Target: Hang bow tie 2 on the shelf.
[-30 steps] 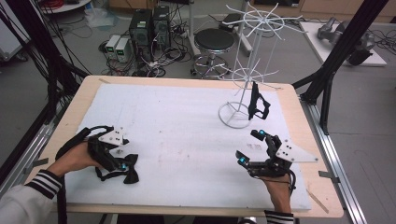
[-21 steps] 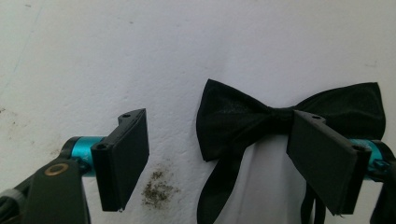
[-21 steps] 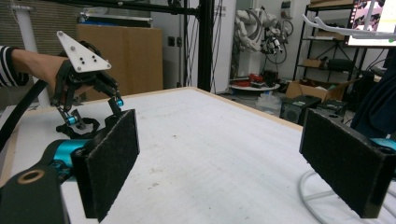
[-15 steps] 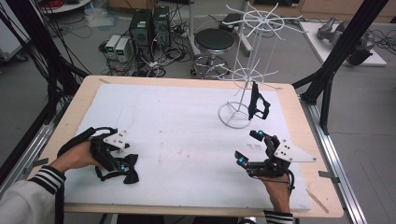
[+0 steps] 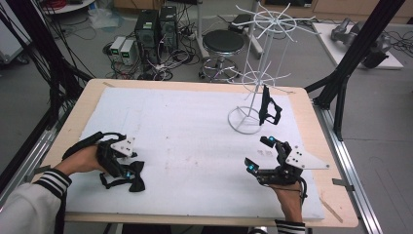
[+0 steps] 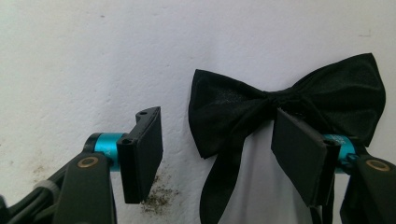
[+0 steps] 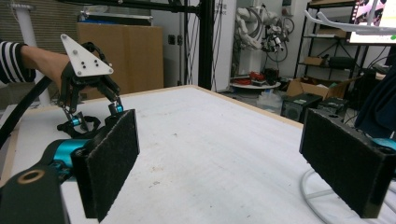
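A black bow tie (image 6: 233,100) lies flat on the white table cover (image 5: 195,141), near the front left. My left gripper (image 6: 217,122) points down over it. Its jaws have just been closing, and they straddle one wing and the knot without pressing on the cloth. In the high view this gripper (image 5: 127,170) sits right above the bow tie (image 5: 135,182). My right gripper (image 5: 258,154) rests open near the front right, nothing between its pads (image 7: 112,158). A second black bow tie (image 5: 269,109) hangs on the white wire stand (image 5: 253,73).
The stand's ring base (image 5: 243,119) sits at the back right of the cover, close beyond my right gripper. A brown stain (image 6: 159,198) marks the cover by the left jaw. Computers, cables and a stool (image 5: 222,44) stand on the floor beyond the table.
My left gripper has edged slightly toward the bow tie on the cover. The right gripper and both bow ties have stayed where they were.
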